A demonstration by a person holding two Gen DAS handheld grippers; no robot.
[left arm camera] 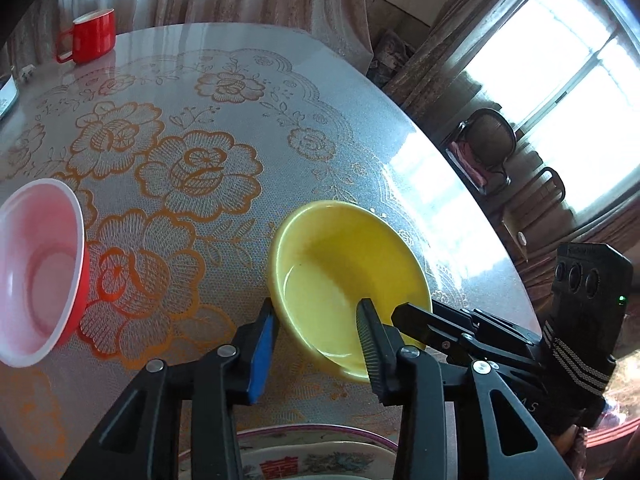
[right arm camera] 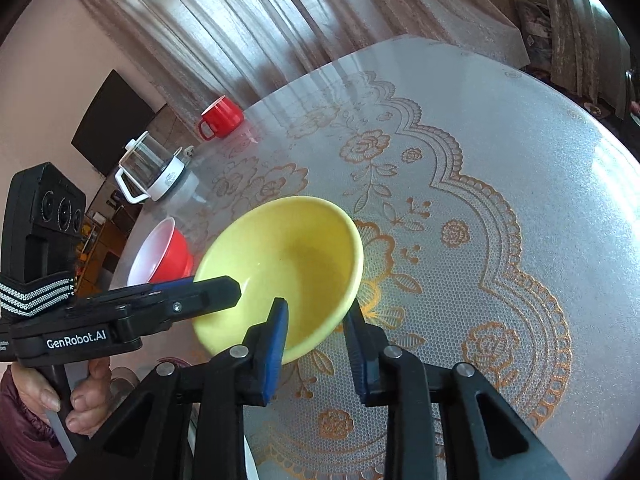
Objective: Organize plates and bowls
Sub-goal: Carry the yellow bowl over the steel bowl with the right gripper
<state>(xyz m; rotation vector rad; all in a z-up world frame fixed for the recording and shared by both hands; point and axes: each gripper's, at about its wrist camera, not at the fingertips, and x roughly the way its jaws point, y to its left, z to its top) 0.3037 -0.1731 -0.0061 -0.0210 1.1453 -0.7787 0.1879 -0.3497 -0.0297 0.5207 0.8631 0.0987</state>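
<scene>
Yellow bowl (right arm camera: 280, 264) rim between both grippers' fingers (right arm camera: 276, 344); "GenRobot.AI" on left gripper (right arm camera: 224, 292).

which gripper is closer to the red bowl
Left. The left gripper straddles the near rim of the yellow bowl on the side facing the red bowl; the right gripper straddles the rim on the opposite side.

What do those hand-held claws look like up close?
Each claw has black plastic fingers with silver rivets and blue pads. The other view shows a black camera block with three round lenses, a black-and-white striped strap, white "GenRobot.AI" lettering, and the person's maroon sleeve.
</scene>
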